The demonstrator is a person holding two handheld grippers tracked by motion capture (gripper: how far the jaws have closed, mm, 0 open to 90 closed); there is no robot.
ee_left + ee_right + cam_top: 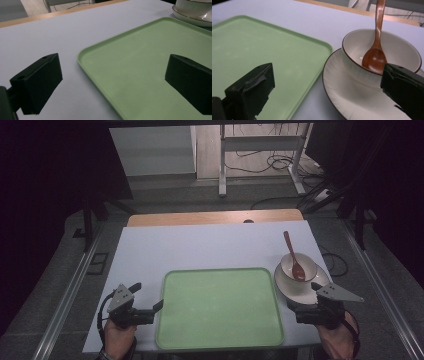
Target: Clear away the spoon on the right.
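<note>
Here both grippers, left gripper [150, 300] and right gripper [300, 302], flank tray [220, 340].

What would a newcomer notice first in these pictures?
The large green tray lies bare at the middle of the white table. At its right edge, a white bowl stands on a plate, with a wooden spoon inside. An open gripper waits on each side.

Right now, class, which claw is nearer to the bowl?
The right claw: it sits just in front of the bowl and its plate. The left claw is across the green tray.
</note>
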